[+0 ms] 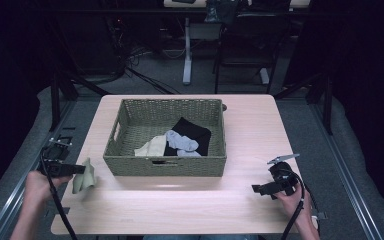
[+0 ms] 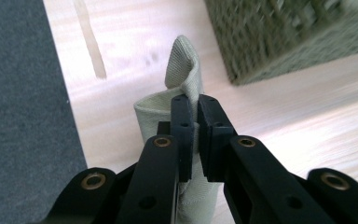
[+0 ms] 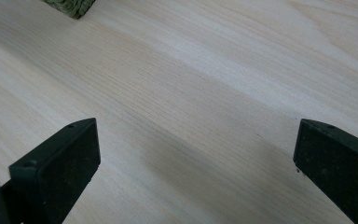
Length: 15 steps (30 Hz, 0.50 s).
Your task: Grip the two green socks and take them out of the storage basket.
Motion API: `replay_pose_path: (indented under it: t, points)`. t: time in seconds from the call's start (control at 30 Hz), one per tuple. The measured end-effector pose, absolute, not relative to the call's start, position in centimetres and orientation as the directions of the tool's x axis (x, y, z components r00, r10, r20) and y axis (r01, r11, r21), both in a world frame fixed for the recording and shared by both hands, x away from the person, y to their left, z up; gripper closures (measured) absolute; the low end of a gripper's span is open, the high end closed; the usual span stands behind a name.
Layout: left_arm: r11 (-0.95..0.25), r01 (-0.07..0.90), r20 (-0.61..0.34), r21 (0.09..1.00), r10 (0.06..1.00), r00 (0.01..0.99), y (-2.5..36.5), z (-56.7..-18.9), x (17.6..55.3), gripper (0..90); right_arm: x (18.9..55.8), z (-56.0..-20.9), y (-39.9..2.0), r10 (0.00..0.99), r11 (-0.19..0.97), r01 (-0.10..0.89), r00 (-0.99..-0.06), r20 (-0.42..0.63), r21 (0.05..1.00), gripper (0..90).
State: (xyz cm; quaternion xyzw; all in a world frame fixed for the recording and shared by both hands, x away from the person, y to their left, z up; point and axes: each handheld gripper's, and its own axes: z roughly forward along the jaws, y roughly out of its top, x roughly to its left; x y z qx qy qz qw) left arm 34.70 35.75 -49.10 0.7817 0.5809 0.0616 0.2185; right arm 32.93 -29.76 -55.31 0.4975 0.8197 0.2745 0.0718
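**Left hand-held gripper clamped on a sock at the counter's near-left edge**

Left hand-held gripper (image 1: pixel 82 170): held low over the near-left part of the pale wood-grain counter (image 1: pixel 250 130), jaws pointing toward the basket. Jaws pressed together on a pale sage-green ribbed fabric sock (image 1: pixel 84 178). In the left gripper view (image 2: pixel 196 135) the sock (image 2: pixel 182 70) is pinched between the two black pads; a rounded fold rises above the jaw tips and the rest hangs below them. From the high view the sock sits just beside the basket's left front corner, outside it, over the counter near the left edge. Whether its lower end touches the wood cannot be told.

Right hand-held gripper (image 1: pixel 260 189): at the near-right of the counter, well apart from the basket, held in the person's right hand (image 1: pixel 292 197). Jaws spread wide apart, nothing between them. The right gripper view (image 3: pixel 193 154) looks down on bare wood grain between the two pads, with a corner of the basket (image 3: pixel 70 7) at the top edge.

Olive-green woven wicker basket (image 1: pixel 130 165): rectangular, mid-counter, handle slot in the front wall. Inside lie a black cloth (image 1: pixel 195 131), a light grey sock (image 1: pixel 180 141) and a cream-coloured sock (image 1: pixel 151 147), heaped together toward the front.
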Motion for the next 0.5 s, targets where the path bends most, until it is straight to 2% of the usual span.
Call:
replay_pose_path:
  t: [0.17, 0.3, 0.33, 0.43, 0.5]
  points:
    - [-0.22, 0.894, -0.153, 0.39, 0.942, 0.299, 35.5, -51.3, 35.1, 84.8, 32.9, -55.3, -29.7, 0.855, 0.357, 0.776, -0.496, 0.153, 0.521, 0.0]
    - [-0.201, 0.903, -0.186, 0.381, 0.939, 0.288, 35.5, -52.6, 35.8, 82.4, 32.9, -55.3, -29.7, 0.854, 0.357, 0.776, -0.497, 0.156, 0.519, 0.0]
    - [-0.192, 0.906, -0.192, 0.377, 0.941, 0.279, 35.4, -52.7, 35.9, 78.3, 32.9, -55.3, -29.7, 0.854, 0.357, 0.776, -0.497, 0.156, 0.52, 0.0]
    - [-0.188, 0.903, -0.186, 0.386, 0.943, 0.276, 35.3, -52.2, 36.1, 56.0, 32.9, -55.3, -29.8, 0.855, 0.353, 0.776, -0.495, 0.158, 0.522, 0.0]
    - [-0.185, 0.901, -0.171, 0.393, 0.948, 0.269, 35.3, -51.1, 36.1, 37.6, 32.9, -55.3, -29.8, 0.856, 0.353, 0.779, -0.493, 0.158, 0.519, 0.0]
